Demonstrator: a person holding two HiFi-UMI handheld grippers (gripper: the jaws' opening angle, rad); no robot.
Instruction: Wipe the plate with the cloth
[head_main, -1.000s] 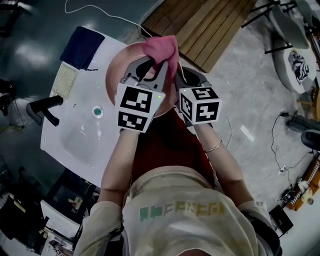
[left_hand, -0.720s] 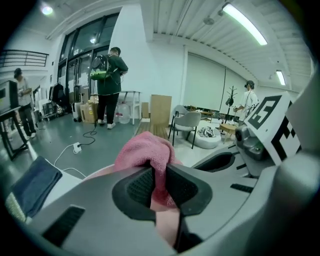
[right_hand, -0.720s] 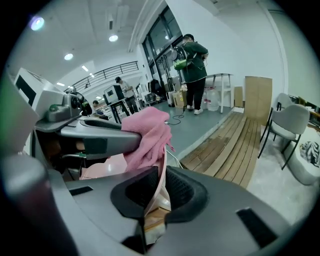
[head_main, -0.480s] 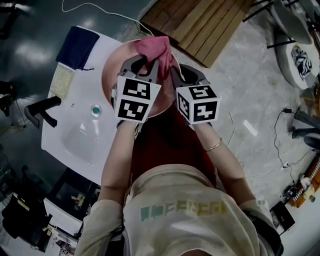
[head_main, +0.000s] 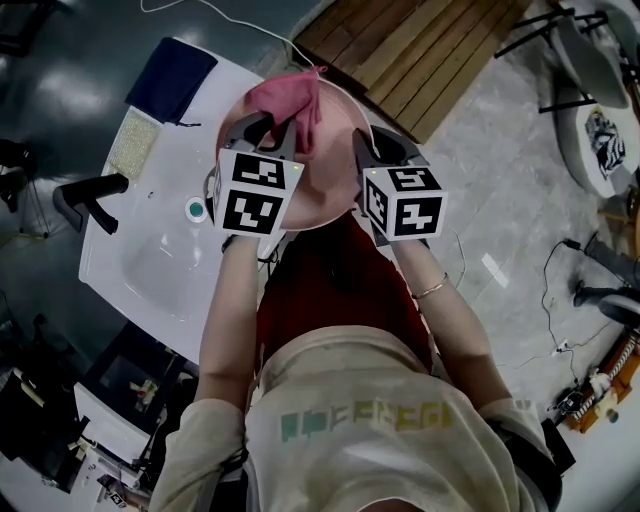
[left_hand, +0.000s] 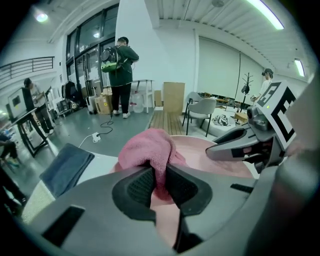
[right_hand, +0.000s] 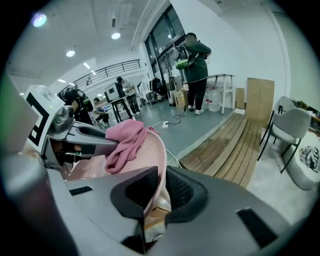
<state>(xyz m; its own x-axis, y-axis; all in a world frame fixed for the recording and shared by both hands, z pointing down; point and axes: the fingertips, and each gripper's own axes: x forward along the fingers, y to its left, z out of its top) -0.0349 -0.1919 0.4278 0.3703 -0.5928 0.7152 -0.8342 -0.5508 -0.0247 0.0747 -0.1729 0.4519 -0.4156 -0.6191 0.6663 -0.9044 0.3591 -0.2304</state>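
Note:
A round pink plate (head_main: 330, 190) is held up over the right end of a white washbasin (head_main: 150, 260). My right gripper (head_main: 362, 150) is shut on the plate's right rim (right_hand: 161, 165). My left gripper (head_main: 285, 135) is shut on a pink cloth (head_main: 285, 100), which rests bunched against the plate's far face (left_hand: 210, 155). In the left gripper view the cloth (left_hand: 150, 152) fills the gap between the jaws. In the right gripper view the cloth (right_hand: 127, 140) hangs from the left gripper (right_hand: 107, 145) over the plate.
On the basin's top lie a dark blue towel (head_main: 170, 80) and a pale sponge (head_main: 132, 145). A black tap (head_main: 85, 200) and a round drain (head_main: 196, 210) are at the left. A wooden platform (head_main: 420, 50) lies beyond. People stand in the hall (left_hand: 120, 75).
The cloth and my left gripper have slid to the left across the plate's far part. The right gripper keeps its hold on the rim.

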